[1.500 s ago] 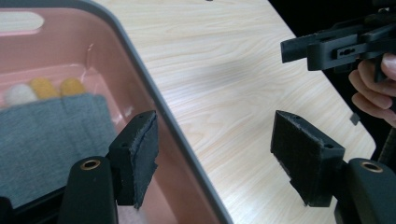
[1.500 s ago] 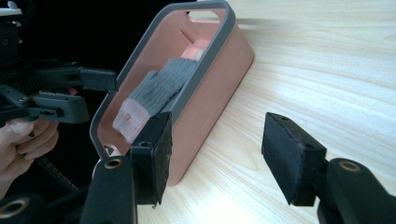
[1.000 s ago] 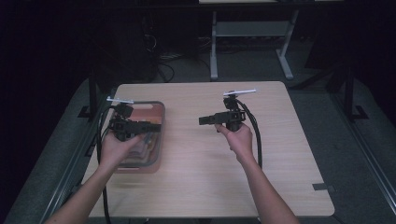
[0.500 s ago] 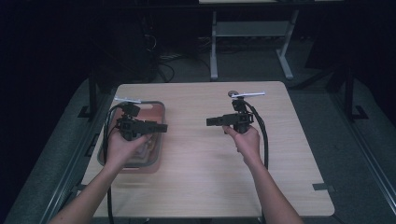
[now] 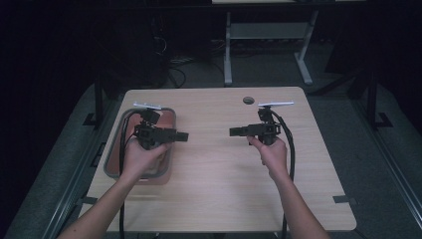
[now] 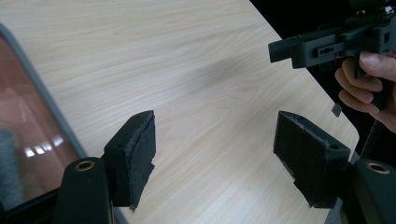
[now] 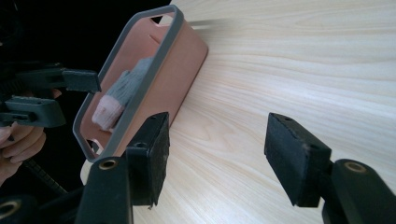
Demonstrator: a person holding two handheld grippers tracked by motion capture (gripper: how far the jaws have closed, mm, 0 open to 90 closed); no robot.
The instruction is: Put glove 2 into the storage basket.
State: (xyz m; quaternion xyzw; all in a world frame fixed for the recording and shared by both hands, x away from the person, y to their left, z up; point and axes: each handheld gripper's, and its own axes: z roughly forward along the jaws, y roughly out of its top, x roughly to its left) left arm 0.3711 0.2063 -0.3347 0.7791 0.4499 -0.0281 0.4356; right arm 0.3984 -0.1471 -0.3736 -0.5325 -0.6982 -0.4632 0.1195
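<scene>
Nothing is held: the jaws of the left gripper (image 5: 182, 135) and right gripper (image 5: 235, 131) are apart and empty. A sock (image 7: 116, 95) lies in the bin (image 5: 113, 149) at the table's (image 5: 224, 174) left; it is yet to be grasped. The wooden table is otherwise bare, and the room is dark.

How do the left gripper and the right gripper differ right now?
The left gripper hangs over the bin's right rim, while the right gripper is over bare table. The left gripper points right toward the table's middle; the right gripper points left, so they face each other. Both are open with nothing between their fingers, and each is held level in one hand.
</scene>
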